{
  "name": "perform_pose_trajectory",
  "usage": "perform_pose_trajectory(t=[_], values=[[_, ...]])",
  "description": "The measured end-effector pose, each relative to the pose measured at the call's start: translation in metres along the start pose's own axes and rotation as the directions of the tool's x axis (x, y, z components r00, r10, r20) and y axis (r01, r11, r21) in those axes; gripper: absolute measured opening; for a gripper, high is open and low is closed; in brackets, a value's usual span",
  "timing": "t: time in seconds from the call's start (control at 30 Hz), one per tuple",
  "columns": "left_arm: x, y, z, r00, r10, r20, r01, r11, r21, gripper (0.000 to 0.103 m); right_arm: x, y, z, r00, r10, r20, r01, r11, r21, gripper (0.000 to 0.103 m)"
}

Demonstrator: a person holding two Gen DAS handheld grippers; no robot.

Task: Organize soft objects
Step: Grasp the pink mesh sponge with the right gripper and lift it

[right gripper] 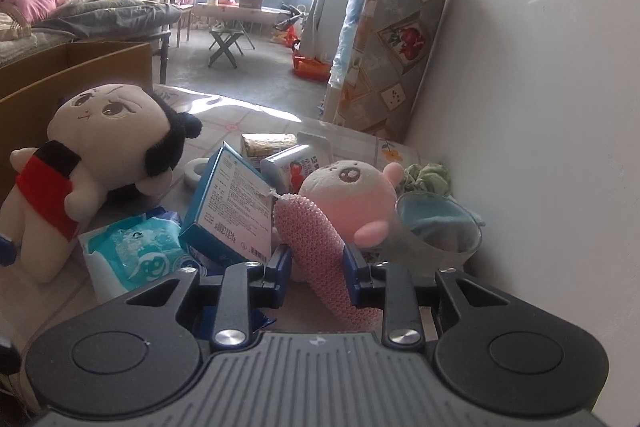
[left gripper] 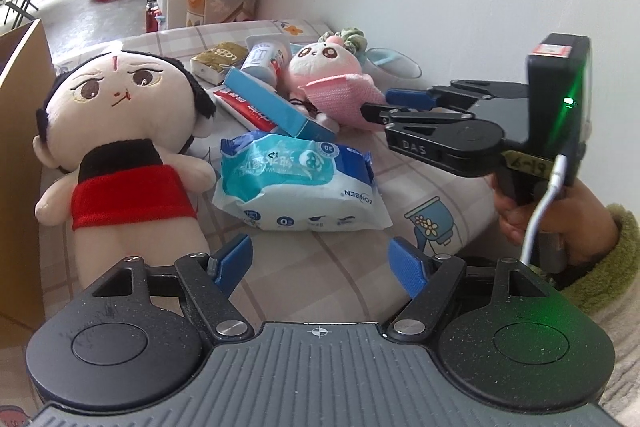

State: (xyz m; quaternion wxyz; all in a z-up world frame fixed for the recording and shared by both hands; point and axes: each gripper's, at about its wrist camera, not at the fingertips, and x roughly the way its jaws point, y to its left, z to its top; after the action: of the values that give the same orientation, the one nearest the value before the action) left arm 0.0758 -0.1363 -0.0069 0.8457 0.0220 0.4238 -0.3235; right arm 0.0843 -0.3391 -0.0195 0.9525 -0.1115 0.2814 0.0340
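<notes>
A pink knitted cloth (right gripper: 316, 251) is clamped in the right gripper (right gripper: 316, 263) beside a pink plush toy (right gripper: 352, 195).
The left gripper (left gripper: 320, 263) is held open and empty above the bench (left gripper: 352, 267), near a wet-wipes pack (left gripper: 304, 183) and a red-clothed plush doll (left gripper: 128, 131).

Bed with checked, flower-printed sheet (left gripper: 344, 267), set against the white wall. On it: large doll in red top (left gripper: 124, 147), lying on its back; wet-wipes pack (left gripper: 304, 183); pink plush (left gripper: 332, 79); clear bowl (right gripper: 440, 227) by the wall; green scrunchie (right gripper: 428, 177); gold-wrapped packet (left gripper: 218, 61)
</notes>
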Motion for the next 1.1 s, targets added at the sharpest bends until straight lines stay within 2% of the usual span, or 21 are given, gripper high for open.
perform_pose_trajectory(t=[0.27, 0.37, 0.4, 0.5, 0.53, 0.67, 0.7, 0.87, 0.97, 1.1], values=[[-0.008, -0.002, -0.005, 1.0, -0.009, 0.025, 0.009, 1.0, -0.003, 0.078, 0.008, 0.0, -0.009, 1.0, -0.005, 0.019, 0.005, 1.0, 0.009, 0.031], [-0.009, -0.001, -0.005, 0.999, -0.012, 0.031, 0.012, 1.0, -0.016, 0.078, 0.006, 0.001, -0.011, 0.998, -0.031, 0.047, 0.03, 1.0, 0.007, 0.032], [-0.01, 0.0, -0.005, 0.999, -0.011, 0.033, 0.012, 1.0, -0.017, 0.078, 0.006, 0.002, -0.011, 0.998, -0.043, 0.055, 0.042, 0.999, 0.002, 0.034], [-0.012, 0.0, -0.006, 0.999, -0.007, 0.036, 0.007, 1.0, -0.015, 0.079, 0.009, 0.006, -0.013, 0.994, -0.081, 0.066, 0.083, 0.996, -0.024, 0.058], [-0.013, 0.001, -0.006, 0.999, -0.006, 0.036, 0.007, 1.0, -0.017, 0.079, 0.012, 0.007, -0.013, 0.994, -0.085, 0.065, 0.087, 0.996, -0.032, 0.059], [-0.014, 0.002, -0.005, 0.999, -0.007, 0.034, 0.007, 1.0, -0.02, 0.079, 0.026, 0.007, -0.013, 0.997, -0.071, 0.038, 0.072, 0.997, -0.031, 0.054], [-0.014, 0.001, -0.004, 0.999, -0.006, 0.035, 0.006, 1.0, -0.018, 0.079, 0.028, 0.006, -0.013, 0.997, -0.067, 0.029, 0.067, 0.998, -0.021, 0.045], [-0.013, 0.002, -0.002, 0.999, -0.005, 0.043, 0.005, 1.0, -0.013, 0.08, 0.01, -0.012, -0.011, 0.998, -0.044, 0.045, 0.039, 0.992, 0.122, 0.038], [-0.011, 0.001, 0.002, 0.999, -0.009, 0.042, 0.009, 1.0, -0.005, 0.081, -0.019, -0.035, -0.012, 0.996, 0.032, 0.089, -0.057, 0.955, 0.29, 0.037], [-0.001, -0.002, 0.009, 0.999, -0.039, 0.02, 0.039, 0.999, -0.019, 0.081, -0.048, -0.067, -0.024, 0.969, 0.17, 0.177, -0.238, 0.835, 0.497, 0.037]])
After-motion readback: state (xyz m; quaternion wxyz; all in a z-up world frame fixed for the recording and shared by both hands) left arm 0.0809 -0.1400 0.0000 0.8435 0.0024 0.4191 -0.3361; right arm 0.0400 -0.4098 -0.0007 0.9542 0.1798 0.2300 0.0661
